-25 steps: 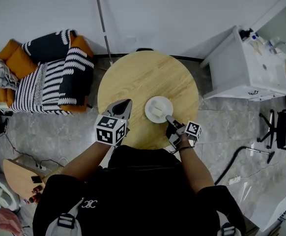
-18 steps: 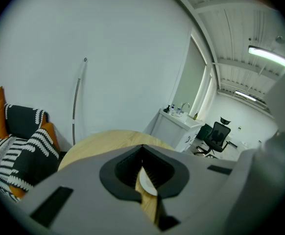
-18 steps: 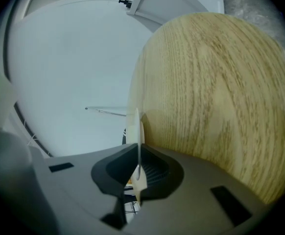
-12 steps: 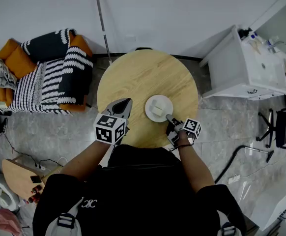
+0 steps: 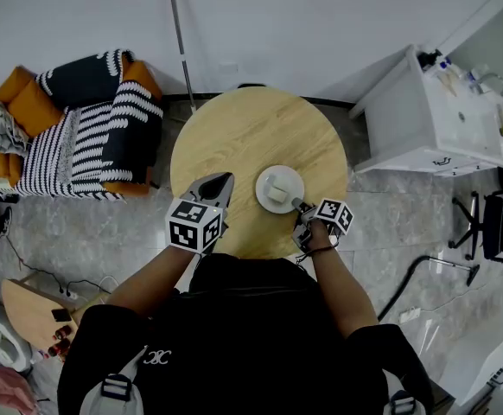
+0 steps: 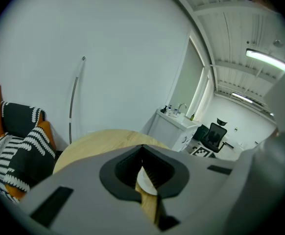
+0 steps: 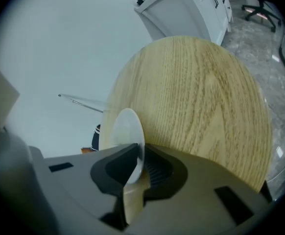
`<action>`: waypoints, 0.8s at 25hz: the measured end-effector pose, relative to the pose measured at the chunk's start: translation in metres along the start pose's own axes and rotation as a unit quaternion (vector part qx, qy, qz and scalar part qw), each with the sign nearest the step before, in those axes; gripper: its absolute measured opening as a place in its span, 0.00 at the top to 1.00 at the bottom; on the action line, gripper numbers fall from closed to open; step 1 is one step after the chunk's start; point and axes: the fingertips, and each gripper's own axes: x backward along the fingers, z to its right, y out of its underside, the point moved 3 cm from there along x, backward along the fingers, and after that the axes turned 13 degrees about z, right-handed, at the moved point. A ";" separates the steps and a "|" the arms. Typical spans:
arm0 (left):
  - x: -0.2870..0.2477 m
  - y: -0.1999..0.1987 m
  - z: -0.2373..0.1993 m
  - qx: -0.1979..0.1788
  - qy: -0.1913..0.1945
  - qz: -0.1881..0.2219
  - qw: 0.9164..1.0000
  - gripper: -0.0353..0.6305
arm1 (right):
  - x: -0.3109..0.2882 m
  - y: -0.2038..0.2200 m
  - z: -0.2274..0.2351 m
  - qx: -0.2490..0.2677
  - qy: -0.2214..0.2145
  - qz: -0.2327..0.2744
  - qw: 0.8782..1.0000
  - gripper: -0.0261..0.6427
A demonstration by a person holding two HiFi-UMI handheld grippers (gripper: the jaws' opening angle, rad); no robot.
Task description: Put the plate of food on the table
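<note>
Far left: sofa point(image 5: 87, 128) with a black-and-white striped throw and orange cushions, against the wall. Thin pole point(image 5: 181, 46) leans on the wall just right of it.

Left gripper point(image 5: 219, 182): over the near-left edge of the round wooden table point(image 5: 243, 137), tips pointing far. In the left gripper view its jaws meet at the tips point(image 6: 142, 148) with nothing held, so it is clenched on air. Only a slit is left between the pads, and table point(image 6: 98, 141) and a sliver of plate point(image 6: 143, 180) show through it.

Plate point(image 5: 288, 176): white, right of table centre and toward the near edge, with a pale block of food point(image 5: 277, 194) on it. Can't tell whether it rests on the wood or sits just above it.

Right gripper point(image 5: 299, 204): at the plate's near-right rim, held in the person's hand. The right gripper view shows its jaws point(image 7: 137, 163) clamped on the rim of the plate point(image 7: 125, 126), one pad on each face. The tabletop point(image 7: 201, 102) spreads beyond.

Right of the table, apart from it: white cabinet point(image 5: 424, 115) with a sink and bottles on top. Black office chair point(image 5: 498, 223) at the far right edge.
</note>
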 end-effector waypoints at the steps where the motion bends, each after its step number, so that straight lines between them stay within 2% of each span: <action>1: 0.000 0.001 0.000 0.001 0.000 -0.002 1.000 0.94 | 0.000 -0.001 -0.001 0.016 0.011 0.002 1.000 0.90; 3: 0.000 0.003 -0.002 0.003 -0.001 -0.004 1.000 0.94 | 0.001 -0.005 -0.001 0.060 0.041 0.012 0.997 0.90; 6: 0.001 0.005 -0.001 0.005 0.000 -0.004 1.000 0.94 | 0.003 -0.011 -0.002 0.133 0.084 0.025 0.987 0.88; 9: 0.000 0.005 -0.002 0.007 0.000 -0.003 1.000 0.94 | 0.005 -0.013 -0.004 0.170 0.105 0.033 0.979 0.86; 14: -0.002 0.005 -0.004 0.009 0.001 -0.005 1.000 0.94 | 0.010 -0.015 -0.010 0.212 0.097 0.039 0.972 0.87; 16: -0.003 0.005 -0.006 0.010 0.000 -0.007 1.000 0.94 | 0.013 -0.017 -0.010 0.233 0.097 0.046 0.967 0.90; 17: -0.004 0.006 -0.007 0.010 0.000 -0.007 1.000 0.94 | 0.014 -0.018 -0.010 0.243 0.099 0.051 0.964 0.95; 20: -0.005 0.007 -0.008 0.010 0.002 -0.009 1.000 0.94 | 0.018 -0.019 -0.016 0.278 0.095 0.063 0.954 0.95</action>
